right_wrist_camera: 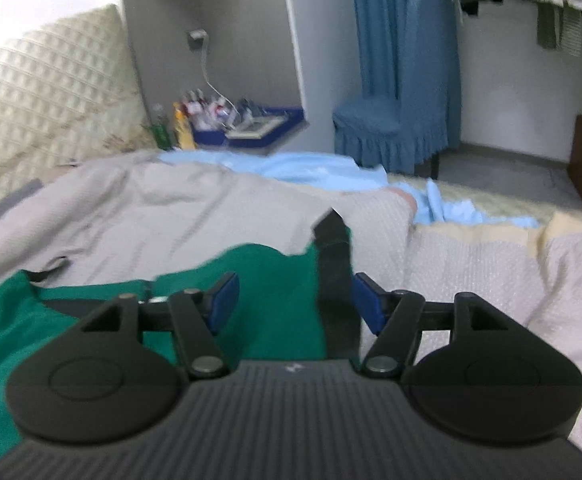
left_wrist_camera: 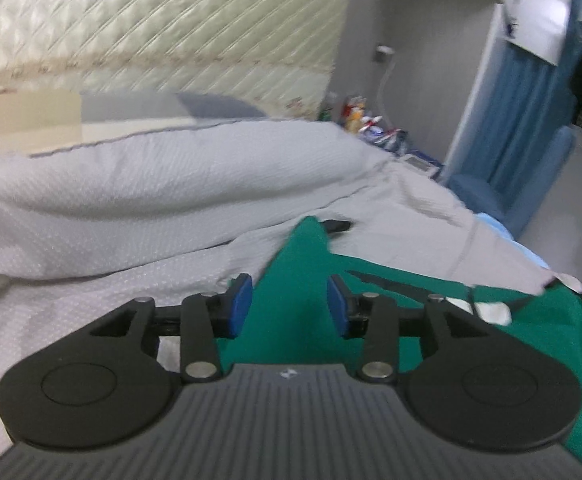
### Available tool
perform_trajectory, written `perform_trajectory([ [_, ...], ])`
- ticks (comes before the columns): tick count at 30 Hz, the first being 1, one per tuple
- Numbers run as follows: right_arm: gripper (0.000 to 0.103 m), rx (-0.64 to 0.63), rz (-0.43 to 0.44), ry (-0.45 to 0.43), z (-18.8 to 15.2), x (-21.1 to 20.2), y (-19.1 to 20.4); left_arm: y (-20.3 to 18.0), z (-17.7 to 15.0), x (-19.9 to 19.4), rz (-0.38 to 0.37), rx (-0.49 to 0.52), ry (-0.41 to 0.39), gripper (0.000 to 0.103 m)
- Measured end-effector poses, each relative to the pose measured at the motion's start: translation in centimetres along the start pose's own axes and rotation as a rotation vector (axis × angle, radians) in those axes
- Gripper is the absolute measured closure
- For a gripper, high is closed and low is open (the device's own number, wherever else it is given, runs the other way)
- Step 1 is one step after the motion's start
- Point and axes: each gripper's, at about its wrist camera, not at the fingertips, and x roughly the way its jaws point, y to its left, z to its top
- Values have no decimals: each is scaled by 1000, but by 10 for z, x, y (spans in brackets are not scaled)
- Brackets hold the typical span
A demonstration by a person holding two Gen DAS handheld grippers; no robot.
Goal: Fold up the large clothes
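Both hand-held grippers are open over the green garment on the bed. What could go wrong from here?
1. The green garment runs between the open pads of the left hand-held gripper and the right hand-held gripper; pulling back could snag the fold.
2. Its black trim sticks up and may flop over.
3. The grey bedspread underneath is wrinkled, so the next pinch could catch it too.

Both wrist views are evenly and softly lit, moderately bright, with no harsh glare. Motion blur smears the quilted headboard (left_wrist_camera: 139,32), the bedside clutter (right_wrist_camera: 219,116) and the blue curtain (right_wrist_camera: 395,28); the black gripper bodies in the foreground stay comparatively sharp. Fisheye distortion bows straight wall edges and darkens the frame corners. Shadows under the pillow (left_wrist_camera: 163,168) are faint and diffuse.
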Motion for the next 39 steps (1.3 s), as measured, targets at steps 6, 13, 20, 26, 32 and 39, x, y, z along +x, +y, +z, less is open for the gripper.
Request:
perform_trajectory([
  [6,38,-67,97,-52,-9,-53,36,-22,-12,-32,-111,18,-5,46],
  [13,38,-122,194,16,-41,-63,81,-52,-30,-19,-180,98,41,45],
  [20,36,-169,185,153,-81,-10,107,-63,-56,26,-144,132,138,44],
  [26,36,-115,171,160,-80,-12,110,-53,-54,26,-180,52,146,42],
  [32,36,-31,185,128,-82,-58,100,-41,-58,-22,-197,-45,118,41],
  [39,27,153,213,119,-90,-102,76,-28,-80,-72,-218,-166,132,35],
])
